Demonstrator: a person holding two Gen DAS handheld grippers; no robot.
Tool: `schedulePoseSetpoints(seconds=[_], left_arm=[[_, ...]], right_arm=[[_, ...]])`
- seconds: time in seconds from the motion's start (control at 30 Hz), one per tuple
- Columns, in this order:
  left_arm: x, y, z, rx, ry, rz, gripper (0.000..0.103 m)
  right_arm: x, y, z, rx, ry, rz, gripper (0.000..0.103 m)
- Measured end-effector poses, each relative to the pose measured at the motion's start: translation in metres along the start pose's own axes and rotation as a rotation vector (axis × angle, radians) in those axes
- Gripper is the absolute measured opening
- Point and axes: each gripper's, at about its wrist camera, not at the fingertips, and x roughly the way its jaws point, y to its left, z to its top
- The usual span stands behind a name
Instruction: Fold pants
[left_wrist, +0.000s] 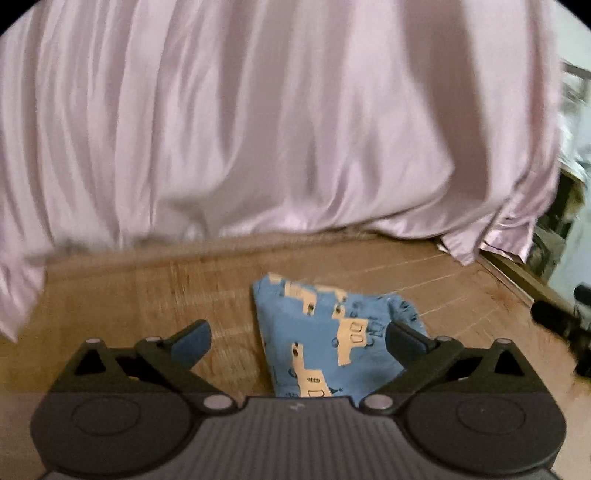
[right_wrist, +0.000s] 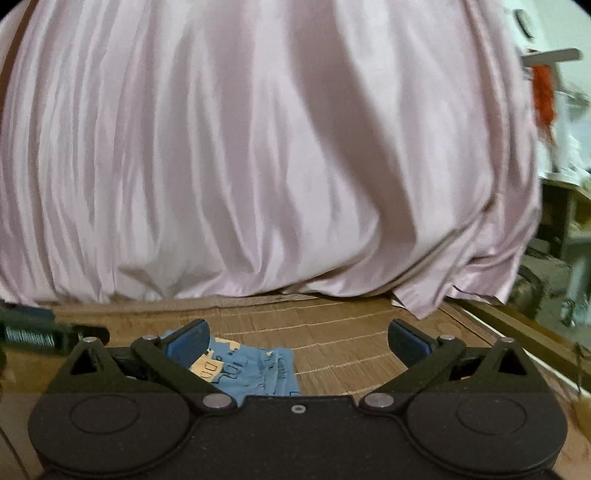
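Note:
The blue pants (left_wrist: 325, 339) with cream truck prints lie folded into a small bundle on the woven mat (left_wrist: 147, 291). My left gripper (left_wrist: 297, 336) hovers above them, jaws wide open, nothing between the pads. In the right wrist view the same pants (right_wrist: 255, 369) lie low and left of centre, partly hidden by the gripper body. My right gripper (right_wrist: 297, 338) is also wide open and holds nothing. The right gripper's dark body (left_wrist: 561, 321) shows at the right edge of the left wrist view. The left gripper's body (right_wrist: 40, 332) shows at the left edge of the right wrist view.
A pale pink satin curtain (left_wrist: 280, 122) hangs across the back and drapes onto the mat's far edge. A wooden edge (right_wrist: 517, 325) borders the mat on the right. Cluttered shelves (right_wrist: 565, 206) and something orange (right_wrist: 543, 96) stand beyond it.

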Motion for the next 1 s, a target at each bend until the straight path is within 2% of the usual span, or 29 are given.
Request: schedulePoseSetpoints(seconds=[0.13, 0.37, 0.47, 0.63, 0.83, 1.0], left_arm=[[-0.030, -0.019, -0.009, 0.097, -0.049, 0.053, 0.103], [-0.059, -0.031, -0.018, 0.116, -0.052, -0.010, 0.103], [-0.062, -0.031, -0.024, 0.146, -0.063, -0.008, 0.103], [-0.055, -0.023, -0.045, 0.141, -0.011, -0.014, 0.103], [-0.044, -0.008, -0.078, 0.117, 0.066, 0.015, 0.103], [-0.042, 0.003, -0.084, 0.082, 0.097, 0.023, 0.103]], right_arm=[[-0.032, 0.006, -0.002, 0.004, -0.019, -0.024, 0.102], [-0.065, 0.008, -0.026, 0.040, -0.020, -0.058, 0.102], [-0.069, 0.005, -0.044, 0.064, 0.006, -0.069, 0.102], [-0.065, -0.001, -0.073, 0.060, 0.099, -0.069, 0.102], [-0.047, 0.004, -0.079, 0.074, 0.143, -0.036, 0.102], [-0.041, 0.012, -0.082, 0.051, 0.181, -0.023, 0.102]])
